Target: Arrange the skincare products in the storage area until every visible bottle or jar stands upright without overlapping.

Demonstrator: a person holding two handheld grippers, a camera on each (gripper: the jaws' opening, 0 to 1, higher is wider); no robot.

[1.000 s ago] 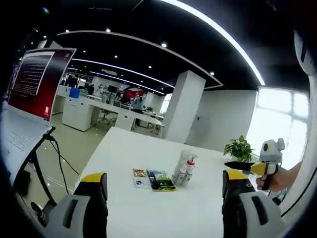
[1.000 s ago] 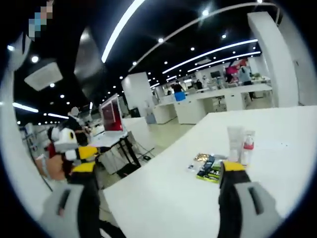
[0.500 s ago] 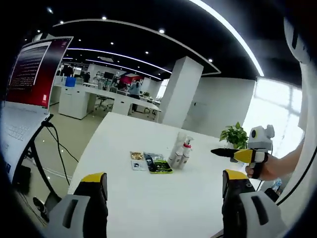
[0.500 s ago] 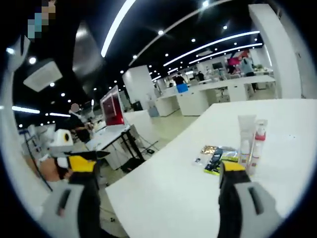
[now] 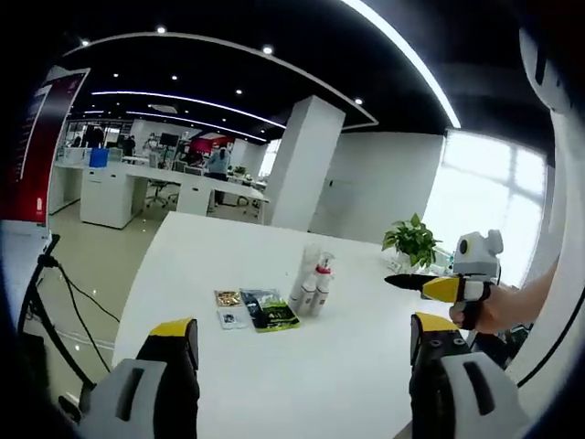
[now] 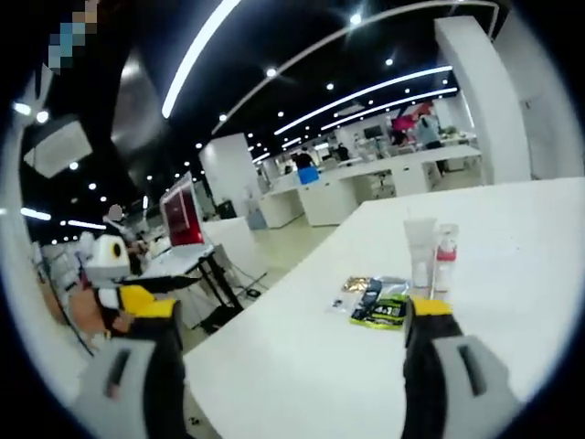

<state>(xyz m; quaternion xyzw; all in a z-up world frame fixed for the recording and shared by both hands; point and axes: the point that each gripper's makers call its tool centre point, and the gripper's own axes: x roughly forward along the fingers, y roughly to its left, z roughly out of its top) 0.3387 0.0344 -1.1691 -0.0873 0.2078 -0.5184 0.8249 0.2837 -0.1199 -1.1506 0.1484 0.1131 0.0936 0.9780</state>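
**Skincare bottles stand mid-table, both grippers held back and empty**

Skincare products sit together near the middle of a long white table (image 5: 347,366). In the left gripper view a pale tube (image 5: 304,283) and a spray bottle with a red collar (image 5: 319,285) stand upright, touching or nearly so. Just beside them lie flat sachets (image 5: 265,309), one dark with a green edge, and a smaller gold-topped packet (image 5: 228,298). At this range the labels are too small to read.

The left gripper (image 5: 292,352) hangs above the near table edge, its jaws spread wide with nothing between them, well apart from the products. The right gripper (image 6: 292,338) is likewise spread and empty. From its view the tube (image 6: 420,251) and red-collared bottle (image 6: 443,258) rise just beyond its right jaw tip.

A potted plant (image 5: 413,242) stands at the table's far side.
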